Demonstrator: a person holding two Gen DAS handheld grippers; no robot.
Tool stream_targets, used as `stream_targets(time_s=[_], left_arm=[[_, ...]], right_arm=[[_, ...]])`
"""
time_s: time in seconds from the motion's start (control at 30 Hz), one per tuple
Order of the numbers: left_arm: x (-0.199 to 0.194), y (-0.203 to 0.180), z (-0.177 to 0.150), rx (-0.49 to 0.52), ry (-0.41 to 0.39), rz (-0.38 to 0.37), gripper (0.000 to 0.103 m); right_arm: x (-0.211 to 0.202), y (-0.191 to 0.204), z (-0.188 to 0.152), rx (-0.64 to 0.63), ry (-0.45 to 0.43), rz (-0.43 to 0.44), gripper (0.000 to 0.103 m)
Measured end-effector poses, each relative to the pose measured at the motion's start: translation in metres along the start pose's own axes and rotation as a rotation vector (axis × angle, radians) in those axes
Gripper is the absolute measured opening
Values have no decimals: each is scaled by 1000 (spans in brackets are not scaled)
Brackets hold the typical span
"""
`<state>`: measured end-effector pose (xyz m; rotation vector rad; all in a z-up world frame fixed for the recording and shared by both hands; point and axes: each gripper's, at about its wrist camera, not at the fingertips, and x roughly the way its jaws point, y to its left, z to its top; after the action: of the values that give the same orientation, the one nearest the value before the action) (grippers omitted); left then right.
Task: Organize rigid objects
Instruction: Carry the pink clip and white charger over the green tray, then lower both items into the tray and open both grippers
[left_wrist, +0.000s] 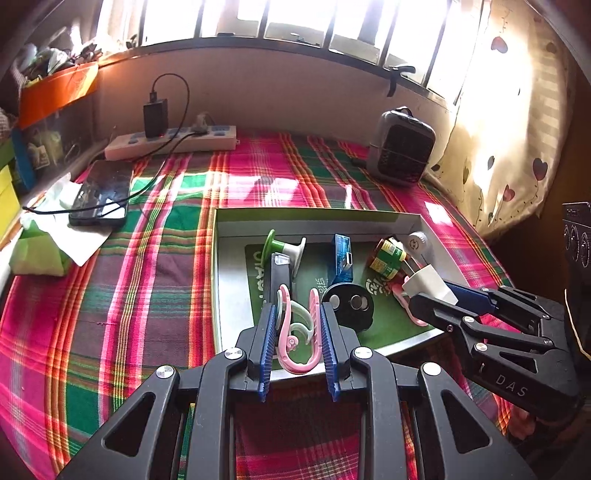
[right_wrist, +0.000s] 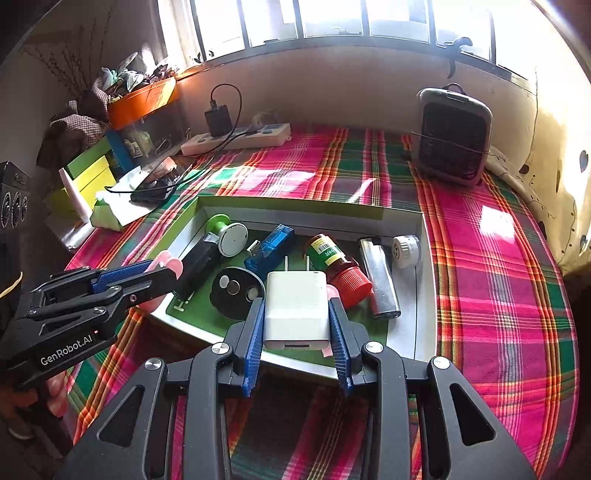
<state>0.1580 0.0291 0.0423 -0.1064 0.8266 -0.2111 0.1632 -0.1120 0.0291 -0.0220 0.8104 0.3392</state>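
Observation:
Over the near edge of a shallow green-lined tray (left_wrist: 317, 216) my left gripper (left_wrist: 298, 310) is shut on a bundle of pink and pale plastic hooks (left_wrist: 281, 332). To its right, my right gripper (left_wrist: 428, 295) is shut on a white plug-in charger (left_wrist: 424, 282). In the right wrist view that gripper (right_wrist: 296, 314) clamps the charger (right_wrist: 295, 295) by its sides, prongs pointing away, above the tray (right_wrist: 295, 208). The left gripper (right_wrist: 162, 267) comes in from the left with the pink hooks (right_wrist: 168, 264). In the tray lie a green-and-white spool (right_wrist: 229, 236), a blue USB device (right_wrist: 271, 245), a black disc (right_wrist: 236, 291), a red-capped bottle (right_wrist: 338, 264), a silver lighter (right_wrist: 380, 280) and a white cap (right_wrist: 406, 251).
The tray rests on a plaid cloth (right_wrist: 498, 277). At the back stand a small grey heater (right_wrist: 454, 136) and a power strip (right_wrist: 236, 138) with a black charger plugged in. A phone (left_wrist: 103, 192), a tissue pack (left_wrist: 40, 251) and stacked boxes (right_wrist: 88, 173) crowd the left side. A curtain (left_wrist: 509, 129) hangs at the right.

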Motion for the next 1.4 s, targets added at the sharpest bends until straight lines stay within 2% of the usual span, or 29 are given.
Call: stream_targets(time_s=[0.67,0.87,1.4], left_arm=[[13,5,3,2,11,8,23],[14,5,3,6,6,29,23],[21,5,2,-3,24,12,23]], right_arm=[[26,11,11,-54,30,3,35],[29,13,13,-53,31,16,35],[39,11,9,-36,51,23,35]])
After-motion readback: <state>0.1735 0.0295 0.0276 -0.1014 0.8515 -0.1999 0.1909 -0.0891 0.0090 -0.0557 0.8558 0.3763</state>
